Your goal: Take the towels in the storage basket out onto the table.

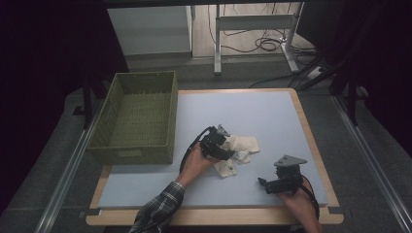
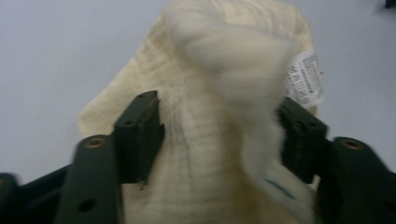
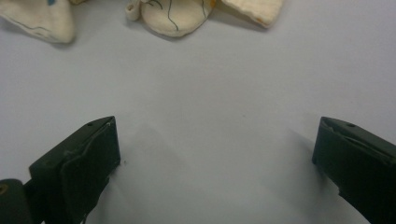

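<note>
A crumpled cream cloth lies near the middle of the blue-grey table mat. My left gripper is at its left edge. In the left gripper view the cloth bulges up between the two black jaws and touches both pads, so the left gripper is shut on it. A white printed label hangs at the cloth's right side. My right gripper rests low over the mat to the front right, apart from the cloth. Its jaws stand wide open over bare mat, with cloth pieces farther ahead.
A green woven basket stands at the table's left, overhanging its edge. The mat's wooden border runs along the right. Table legs and cables lie on the floor beyond the far edge.
</note>
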Tool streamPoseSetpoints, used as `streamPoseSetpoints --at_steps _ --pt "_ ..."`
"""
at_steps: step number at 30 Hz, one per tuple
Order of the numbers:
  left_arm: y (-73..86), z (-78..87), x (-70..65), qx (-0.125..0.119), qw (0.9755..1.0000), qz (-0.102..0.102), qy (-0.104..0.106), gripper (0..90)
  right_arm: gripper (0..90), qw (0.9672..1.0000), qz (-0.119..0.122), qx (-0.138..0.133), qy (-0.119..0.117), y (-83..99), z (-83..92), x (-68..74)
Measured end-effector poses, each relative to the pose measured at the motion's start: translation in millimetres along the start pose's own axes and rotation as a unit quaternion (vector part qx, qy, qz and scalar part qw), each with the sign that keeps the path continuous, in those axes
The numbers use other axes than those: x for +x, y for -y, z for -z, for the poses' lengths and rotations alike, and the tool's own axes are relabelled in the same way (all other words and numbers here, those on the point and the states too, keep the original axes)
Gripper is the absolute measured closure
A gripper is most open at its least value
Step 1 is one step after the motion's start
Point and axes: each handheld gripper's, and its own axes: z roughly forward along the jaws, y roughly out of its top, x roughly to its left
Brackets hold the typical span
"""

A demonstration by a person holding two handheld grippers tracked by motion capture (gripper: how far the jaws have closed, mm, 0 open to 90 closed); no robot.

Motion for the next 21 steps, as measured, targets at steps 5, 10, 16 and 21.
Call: streamPoseSetpoints --at_steps 5,10,16,21 --pt "2.0 11.1 -0.6 -0.010 0.9999 0.005 -0.003 19.8 0.8 1.0000 0.000 0.000 0.000 0.0 0.0 0.0" --pt "10.3 28.7 -3.3 -0.024 0.9996 0.009 -0.007 19.9 0.8 1.0000 -0.001 0.000 0.000 -0.1 0.0 0.1" --pt "21.4 41.5 -4.5 -0.022 0.9996 0.002 -0.019 24.8 0.7 1.0000 -0.002 0.001 0.000 -0.1 0.1 0.3" --pt "30.9 44.4 -7.1 -0.013 0.9994 -0.007 -0.030 31.5 0.7 1.0000 -0.001 0.000 0.000 -0.2 -0.1 0.2"
